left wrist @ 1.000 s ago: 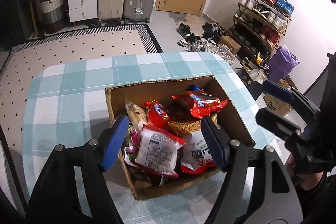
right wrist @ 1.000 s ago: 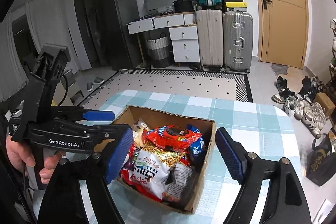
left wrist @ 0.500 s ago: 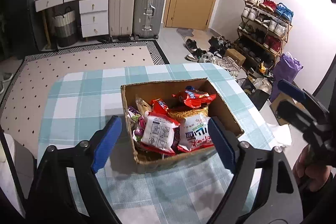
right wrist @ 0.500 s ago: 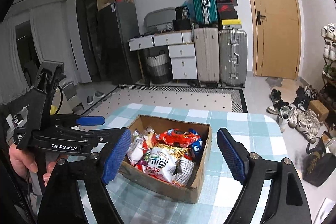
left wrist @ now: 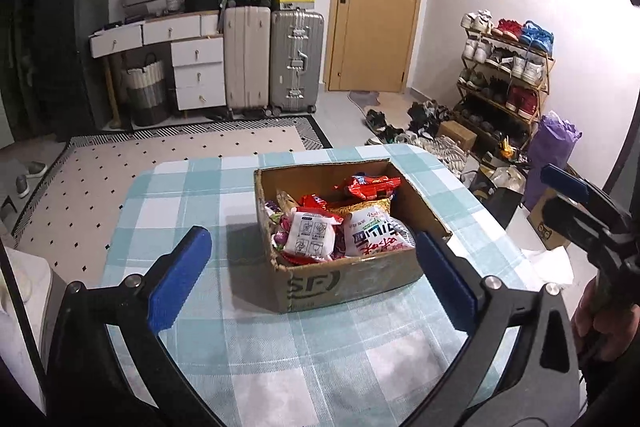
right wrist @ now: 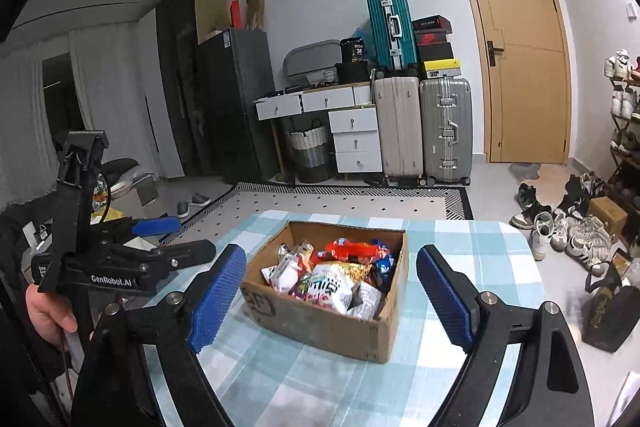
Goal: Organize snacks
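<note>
Both grippers pulling back from cardboard box [left wrist: 352,279] (snack packets [left wrist: 312,237] sitting inside). Left gripper [left wrist: 312,283], right gripper [right wrist: 332,295]: jaws gaping wide, holding nothing. Seemingly finishing; otherwise next move calling for re-approaching.

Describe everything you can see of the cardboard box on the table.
The cardboard box is a brown corrugated open-top carton with no lid or flaps showing and worn, ragged rims. A dark SF logo is printed on its near wall. It sits flat on the checked tablecloth, angled to the table edges, and is filled with snack packets in a loose heap. Neither pair of tongs touches it.
</note>
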The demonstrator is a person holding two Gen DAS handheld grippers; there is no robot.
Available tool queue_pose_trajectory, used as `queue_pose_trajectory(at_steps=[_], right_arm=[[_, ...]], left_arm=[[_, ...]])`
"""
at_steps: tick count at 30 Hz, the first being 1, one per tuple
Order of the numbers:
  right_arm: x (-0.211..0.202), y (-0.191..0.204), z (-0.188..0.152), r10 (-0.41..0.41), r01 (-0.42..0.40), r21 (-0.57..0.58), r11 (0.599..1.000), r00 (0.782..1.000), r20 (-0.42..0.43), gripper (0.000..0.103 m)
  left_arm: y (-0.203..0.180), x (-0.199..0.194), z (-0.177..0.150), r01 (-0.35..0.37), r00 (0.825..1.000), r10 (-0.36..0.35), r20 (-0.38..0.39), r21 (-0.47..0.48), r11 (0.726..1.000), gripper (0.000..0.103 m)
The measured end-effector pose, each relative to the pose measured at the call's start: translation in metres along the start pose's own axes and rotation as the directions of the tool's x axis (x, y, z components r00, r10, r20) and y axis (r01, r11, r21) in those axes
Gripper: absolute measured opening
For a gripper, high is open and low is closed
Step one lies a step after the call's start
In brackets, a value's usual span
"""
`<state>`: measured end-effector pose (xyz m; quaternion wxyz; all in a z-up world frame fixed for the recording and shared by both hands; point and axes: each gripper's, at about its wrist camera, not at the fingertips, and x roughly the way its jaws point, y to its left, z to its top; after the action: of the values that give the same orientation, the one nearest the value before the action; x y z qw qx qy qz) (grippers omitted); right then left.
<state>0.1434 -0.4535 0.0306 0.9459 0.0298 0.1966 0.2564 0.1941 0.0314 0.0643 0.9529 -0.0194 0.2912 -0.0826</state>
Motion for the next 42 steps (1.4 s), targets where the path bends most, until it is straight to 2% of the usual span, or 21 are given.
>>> queue_pose_trajectory(at_steps=[5, 9, 23, 29, 36, 42], right_arm=[[-0.022, 0.003, -0.014, -0.02, 0.021, -0.02, 1.0, 0.998, 0.054, 0.098], [-0.032, 0.008, -0.029, -0.062, 0.066, -0.052, 0.996, 0.996, 0.07, 0.099], [-0.045, 0.008, -0.089, -0.096, 0.099, -0.031, 0.995, 0.99, 0.1, 0.1], [-0.045, 0.003, -0.107, -0.11, 0.112, -0.018, 0.994, 0.991, 0.079, 0.1], [-0.038, 0.002, -0.126, -0.125, 0.126, -0.028, 0.992, 0.991, 0.038, 0.101], [-0.026, 0.001, -0.14, -0.139, 0.14, -0.056, 0.989, 0.99, 0.014, 0.101]], left_arm=[[0.001, -0.018, -0.017, -0.023, 0.999, 0.024, 0.043, -0.005, 1.0, 0.102], [0.003, -0.018, -0.038, -0.03, 0.998, 0.029, 0.057, 0.02, 0.999, 0.102], [0.032, -0.016, -0.117, -0.132, 0.983, 0.14, 0.117, -0.074, 0.988, 0.102], [0.039, -0.014, -0.137, -0.182, 0.968, 0.193, 0.159, -0.077, 0.98, 0.102], [0.042, -0.013, -0.157, -0.212, 0.954, 0.221, 0.203, -0.067, 0.975, 0.102], [0.04, -0.021, -0.162, -0.189, 0.947, 0.196, 0.254, -0.049, 0.981, 0.102]])
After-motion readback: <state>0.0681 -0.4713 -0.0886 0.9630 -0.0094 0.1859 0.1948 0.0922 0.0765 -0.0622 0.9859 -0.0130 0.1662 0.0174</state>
